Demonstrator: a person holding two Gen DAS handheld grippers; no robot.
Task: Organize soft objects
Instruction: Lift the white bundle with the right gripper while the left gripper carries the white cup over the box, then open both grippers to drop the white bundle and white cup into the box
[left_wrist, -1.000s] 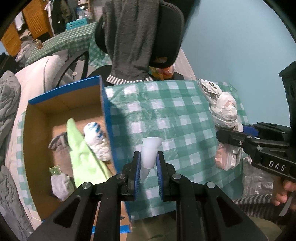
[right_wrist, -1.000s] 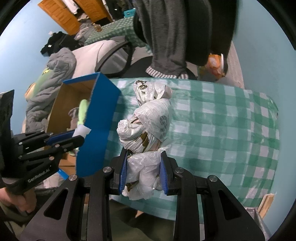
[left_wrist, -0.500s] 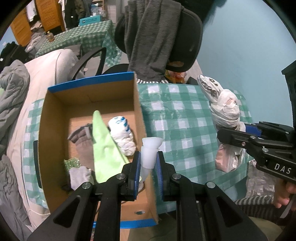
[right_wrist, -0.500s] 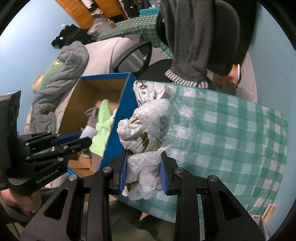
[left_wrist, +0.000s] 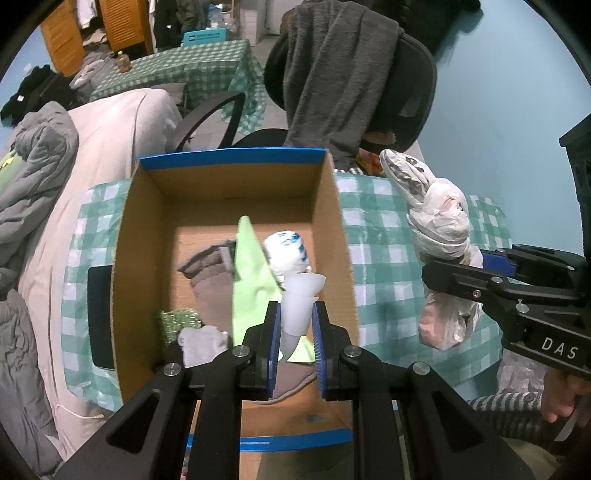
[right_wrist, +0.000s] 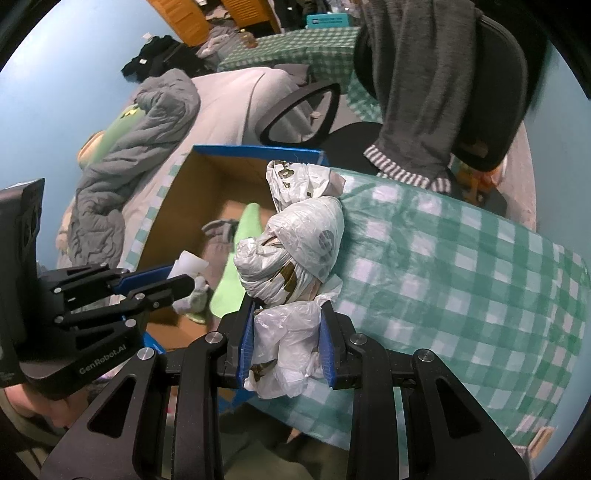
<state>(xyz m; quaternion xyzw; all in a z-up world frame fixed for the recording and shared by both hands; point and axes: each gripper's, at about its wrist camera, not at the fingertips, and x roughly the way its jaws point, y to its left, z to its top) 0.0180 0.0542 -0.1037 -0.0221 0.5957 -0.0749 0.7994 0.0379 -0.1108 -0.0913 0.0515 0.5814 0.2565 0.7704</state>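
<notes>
My left gripper (left_wrist: 294, 314) is shut on a small white soft piece (left_wrist: 301, 295) and holds it above the open cardboard box (left_wrist: 147, 229) with blue edges. Inside the box lie a green cloth (left_wrist: 251, 273), a white and blue roll (left_wrist: 288, 251), a brown-grey garment (left_wrist: 210, 273) and a small grey sock (left_wrist: 201, 341). My right gripper (right_wrist: 288, 325) is shut on a knotted bundle of white plastic bags (right_wrist: 295, 254), held over the checked table just right of the box. That bundle also shows in the left wrist view (left_wrist: 439, 221).
The box stands on a green-and-white checked tablecloth (right_wrist: 461, 258). A black office chair with a grey sweater over it (left_wrist: 340, 74) stands behind the table. A bed with grey bedding (left_wrist: 37, 177) is on the left. The blue wall is on the right.
My left gripper has moved left from above the tablecloth to above the box, still holding the white piece. My right gripper has followed toward the box with the bag bundle.
</notes>
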